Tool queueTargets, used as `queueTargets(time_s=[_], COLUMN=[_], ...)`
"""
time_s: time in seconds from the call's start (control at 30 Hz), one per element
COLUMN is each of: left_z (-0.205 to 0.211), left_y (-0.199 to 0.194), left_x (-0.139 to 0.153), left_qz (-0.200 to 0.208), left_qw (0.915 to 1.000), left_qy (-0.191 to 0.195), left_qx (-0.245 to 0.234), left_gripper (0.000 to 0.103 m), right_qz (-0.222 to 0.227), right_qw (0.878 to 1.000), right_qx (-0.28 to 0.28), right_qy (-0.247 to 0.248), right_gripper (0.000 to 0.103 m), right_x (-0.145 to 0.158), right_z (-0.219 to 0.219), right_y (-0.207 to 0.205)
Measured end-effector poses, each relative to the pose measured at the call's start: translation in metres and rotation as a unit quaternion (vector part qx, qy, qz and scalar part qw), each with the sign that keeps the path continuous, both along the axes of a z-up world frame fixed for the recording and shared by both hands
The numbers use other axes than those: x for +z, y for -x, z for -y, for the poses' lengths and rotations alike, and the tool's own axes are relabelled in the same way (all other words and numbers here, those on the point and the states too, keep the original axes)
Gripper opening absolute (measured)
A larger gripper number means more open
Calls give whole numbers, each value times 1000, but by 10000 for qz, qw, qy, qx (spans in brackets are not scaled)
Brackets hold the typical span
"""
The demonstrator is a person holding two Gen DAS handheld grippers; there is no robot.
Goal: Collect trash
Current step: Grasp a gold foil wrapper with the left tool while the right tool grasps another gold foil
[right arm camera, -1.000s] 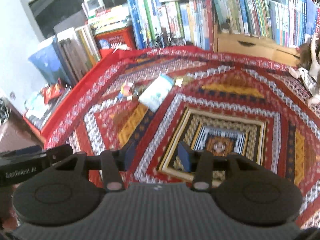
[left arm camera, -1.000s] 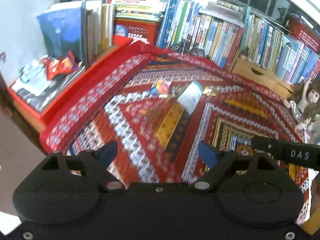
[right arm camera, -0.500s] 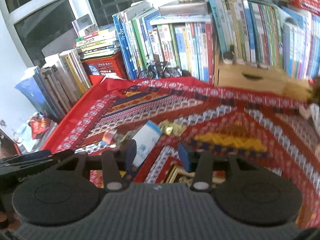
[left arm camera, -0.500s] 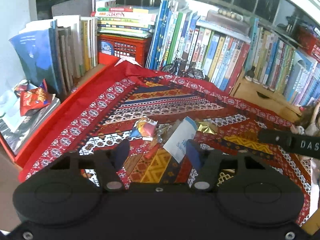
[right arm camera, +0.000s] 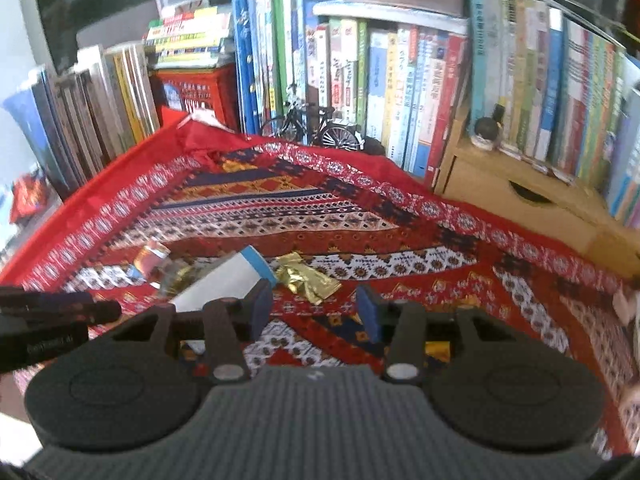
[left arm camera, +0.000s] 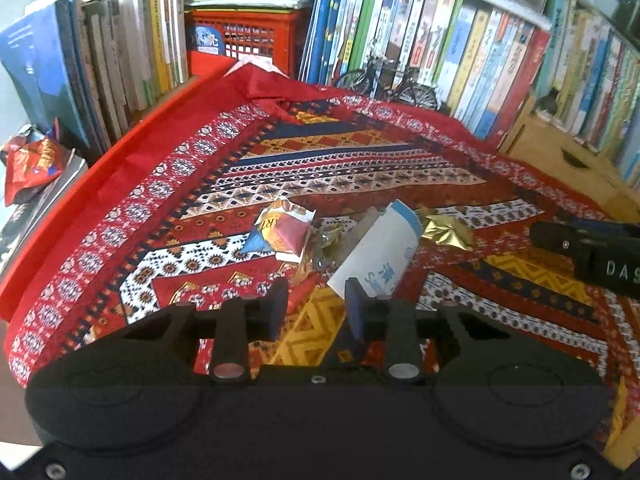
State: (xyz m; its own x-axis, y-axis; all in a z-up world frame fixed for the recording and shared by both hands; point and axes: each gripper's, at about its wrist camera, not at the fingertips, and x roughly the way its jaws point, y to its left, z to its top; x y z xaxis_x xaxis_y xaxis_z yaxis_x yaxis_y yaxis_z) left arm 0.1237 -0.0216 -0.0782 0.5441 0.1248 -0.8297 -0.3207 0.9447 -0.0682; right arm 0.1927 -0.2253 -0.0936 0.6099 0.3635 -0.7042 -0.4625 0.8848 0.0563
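Trash lies in a small heap on the red patterned cloth [left arm camera: 168, 208]: a white paper cup with a blue rim [left arm camera: 376, 256] on its side, a crumpled snack wrapper [left arm camera: 282, 230] to its left, and a gold foil wrapper [left arm camera: 446, 230] to its right. My left gripper [left arm camera: 316, 308] hovers open just in front of the cup, nothing between its fingers. In the right wrist view the cup [right arm camera: 228, 280] and gold foil [right arm camera: 306, 276] sit just beyond my right gripper [right arm camera: 314, 308], which is open and holds nothing.
Rows of upright books [left arm camera: 440, 48] line the back and left edges, with a red crate [left arm camera: 248, 34], a small model bicycle [right arm camera: 312, 128] and a wooden drawer box [right arm camera: 516, 200]. A red snack bag [left arm camera: 30, 160] lies on magazines beyond the cloth's left edge.
Both grippers have moved forward and lower toward the trash heap, which now looks larger and closer. The left gripper's fingers have narrowed since a second ago. Nothing has been picked up.
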Motion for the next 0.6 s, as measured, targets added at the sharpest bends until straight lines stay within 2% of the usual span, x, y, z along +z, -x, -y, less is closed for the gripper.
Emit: queueTargets(time_s=[0.37,0.6], left_z=[-10,-17], left_y=[-59,-77], left_x=[-49,-70], left_qz=[-397,-458], left_qw=[9990,9982], left_qy=[-141,236], left_qx=[166,316], left_gripper=[29,29], right_qz=[-254,-468], right_qw=[9989,9983], right_qx=[339,346], right_qy=[187,93], right_gripper=[62,62], right_x=[-52,-75], right_z=[-17,-26], right_y=[-61,-93])
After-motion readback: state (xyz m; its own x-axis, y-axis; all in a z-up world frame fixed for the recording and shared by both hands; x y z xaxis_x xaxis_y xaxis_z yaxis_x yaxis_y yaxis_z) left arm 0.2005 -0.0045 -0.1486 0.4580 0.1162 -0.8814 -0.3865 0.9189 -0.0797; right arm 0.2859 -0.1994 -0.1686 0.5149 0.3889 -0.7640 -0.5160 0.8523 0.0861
